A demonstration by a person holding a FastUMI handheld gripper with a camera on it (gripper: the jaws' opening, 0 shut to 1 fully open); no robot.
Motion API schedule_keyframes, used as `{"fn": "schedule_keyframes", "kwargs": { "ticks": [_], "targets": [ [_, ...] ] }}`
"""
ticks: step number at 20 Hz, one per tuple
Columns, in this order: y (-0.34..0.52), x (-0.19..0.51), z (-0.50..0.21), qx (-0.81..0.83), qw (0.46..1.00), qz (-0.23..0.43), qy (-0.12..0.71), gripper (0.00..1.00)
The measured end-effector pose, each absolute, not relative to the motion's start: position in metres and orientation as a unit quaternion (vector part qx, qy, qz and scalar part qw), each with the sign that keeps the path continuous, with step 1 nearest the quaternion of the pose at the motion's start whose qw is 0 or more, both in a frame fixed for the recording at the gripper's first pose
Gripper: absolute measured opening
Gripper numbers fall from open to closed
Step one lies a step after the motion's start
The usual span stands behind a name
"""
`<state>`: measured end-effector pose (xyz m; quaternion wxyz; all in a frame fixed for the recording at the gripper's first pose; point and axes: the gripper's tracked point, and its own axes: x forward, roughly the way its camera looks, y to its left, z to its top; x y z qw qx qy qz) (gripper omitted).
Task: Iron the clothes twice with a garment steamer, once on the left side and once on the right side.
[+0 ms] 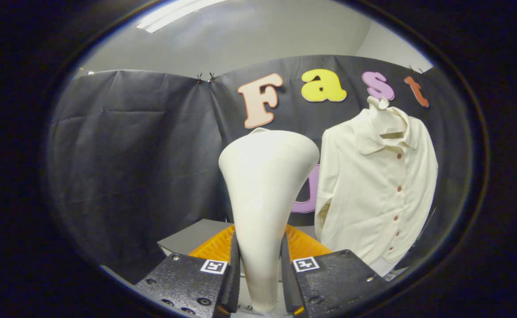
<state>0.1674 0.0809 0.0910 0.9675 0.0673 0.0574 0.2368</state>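
A cream garment steamer (265, 194) stands upright between my two fingers, its wide head flaring above them. My gripper (260, 269) is shut on the steamer's narrow handle, with a finger pressing on each side. Beyond and to the right of the steamer hangs a cream button-up shirt (375, 185) on a white hanger (379, 108), its front facing me. The steamer's head sits just left of the shirt's sleeve, apart from it. The steamer's lower end is hidden below my fingers.
An orange ribbed object (300, 245) lies just behind my fingers on a grey table (192, 238). Black cloth walls (134, 168) close off the back and left of the booth.
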Motion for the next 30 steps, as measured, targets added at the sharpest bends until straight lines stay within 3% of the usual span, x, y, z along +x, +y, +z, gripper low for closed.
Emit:
{"fn": "schedule_keyframes", "kwargs": {
  "ticks": [5,15,24,30],
  "targets": [
    [0.003,0.194,0.112,0.096,0.979,0.177,0.025,0.39],
    [-0.089,0.307,0.06,0.134,0.987,0.087,0.031,0.4],
    [-0.074,0.371,0.021,0.146,0.983,0.095,0.05,0.41],
    [-0.067,0.372,0.008,0.144,0.982,0.111,0.06,0.41]
  ]
}}
